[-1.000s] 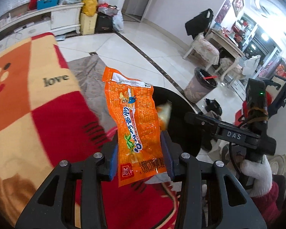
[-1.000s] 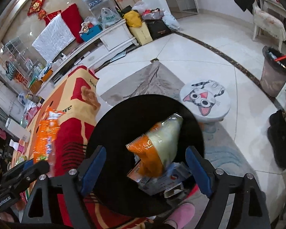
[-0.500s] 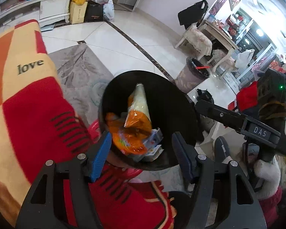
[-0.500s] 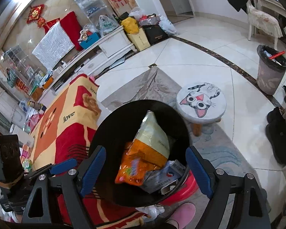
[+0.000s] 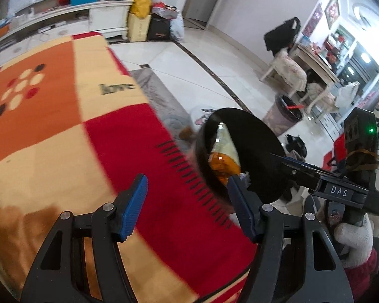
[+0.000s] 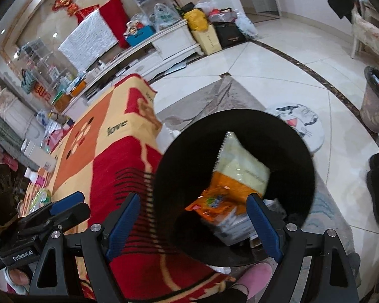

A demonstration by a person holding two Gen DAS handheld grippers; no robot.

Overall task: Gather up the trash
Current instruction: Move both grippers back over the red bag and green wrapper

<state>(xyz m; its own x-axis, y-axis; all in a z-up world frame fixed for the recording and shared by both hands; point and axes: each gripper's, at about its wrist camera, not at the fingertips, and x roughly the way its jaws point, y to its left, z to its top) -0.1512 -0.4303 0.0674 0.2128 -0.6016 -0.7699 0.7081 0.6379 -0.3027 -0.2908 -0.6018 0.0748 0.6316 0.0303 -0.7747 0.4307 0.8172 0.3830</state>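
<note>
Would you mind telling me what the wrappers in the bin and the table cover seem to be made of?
The orange wrapper and the pale one look like glossy plastic film: they crinkle and catch glints. The bin liner appears to be thin black plastic. The checked cover looks like a matte woven or fleece blanket.

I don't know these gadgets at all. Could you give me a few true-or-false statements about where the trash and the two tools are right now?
1. The left tool grips an orange wrapper. False: it is open with nothing between its fingers.
2. The orange wrapper lies inside the black bin. True.
3. The right tool is open. True.
4. The black bin holds a single item. False: a yellow-and-orange packet and other wrappers are there too.
5. The blanket reads "love". True.
</note>
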